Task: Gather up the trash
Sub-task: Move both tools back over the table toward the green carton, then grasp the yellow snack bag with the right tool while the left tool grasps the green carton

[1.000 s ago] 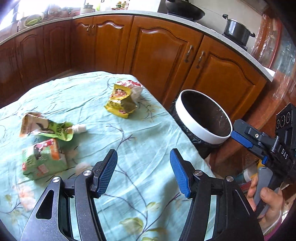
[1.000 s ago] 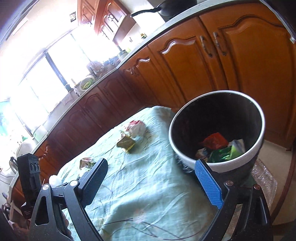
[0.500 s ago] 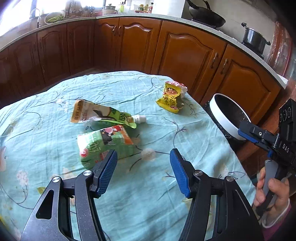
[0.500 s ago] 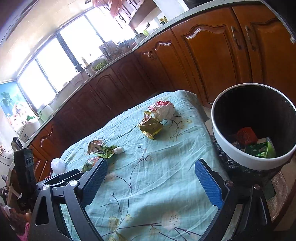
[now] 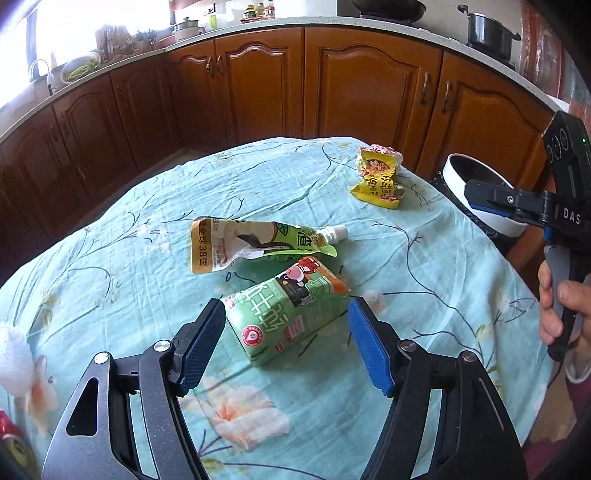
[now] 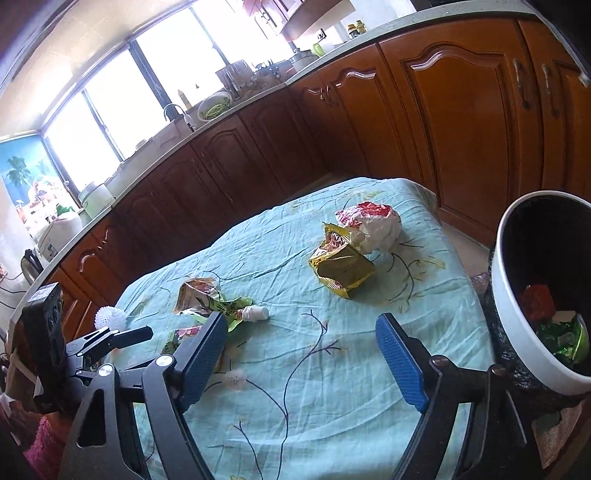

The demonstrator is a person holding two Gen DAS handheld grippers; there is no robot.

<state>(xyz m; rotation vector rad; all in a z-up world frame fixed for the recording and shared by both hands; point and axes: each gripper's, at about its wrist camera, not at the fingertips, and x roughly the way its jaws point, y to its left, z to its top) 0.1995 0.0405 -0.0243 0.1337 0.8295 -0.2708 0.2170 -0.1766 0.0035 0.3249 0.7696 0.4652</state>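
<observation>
Tablecloth: pale aqua, printed with dark thin branches and pale pink-white blossoms. Trash on it: green drink carton with orange top and cartoon print; spouted pouch in green, white and orange with white cap; yellow snack bag with red-pink print; crumpled red-and-white wrapper. Bin: white outside, black inside, holding red and green scraps; cabinets reddish-brown wood; gripper pads blue on black frames.

Brown wooden cabinets under a pale countertop bearing a black pot.
</observation>
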